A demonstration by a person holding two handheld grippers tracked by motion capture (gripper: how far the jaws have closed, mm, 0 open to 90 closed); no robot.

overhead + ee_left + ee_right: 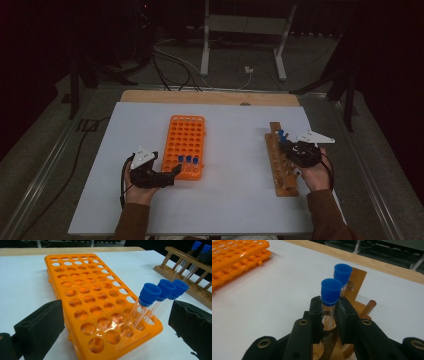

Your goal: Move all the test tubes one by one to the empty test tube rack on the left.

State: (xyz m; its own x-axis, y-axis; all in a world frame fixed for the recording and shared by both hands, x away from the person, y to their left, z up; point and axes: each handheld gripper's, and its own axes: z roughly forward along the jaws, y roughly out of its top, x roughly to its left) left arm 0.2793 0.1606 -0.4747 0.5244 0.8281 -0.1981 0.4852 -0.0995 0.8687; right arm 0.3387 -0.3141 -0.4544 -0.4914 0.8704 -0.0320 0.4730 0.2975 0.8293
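right tongs [329, 312] are clamped on a blue-capped tube [331, 293] in the wooden rack [281, 165], so i'd guess lift straight up next. left tongs [172, 172] gape empty beside the orange rack [186, 145] on the counter [235, 200]. count: three tubes [160, 293] moved, two in wood.

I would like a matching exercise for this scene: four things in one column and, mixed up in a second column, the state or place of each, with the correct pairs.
Things
1. left gripper
2. right gripper
3. orange rack
4. wooden rack

States or places
A. holds three blue-capped tubes in its near corner
B. jaws wide open, nothing between them
C. stands at the table's right side
D. shut on a blue-capped tube

Pairs: 1-B, 2-D, 3-A, 4-C
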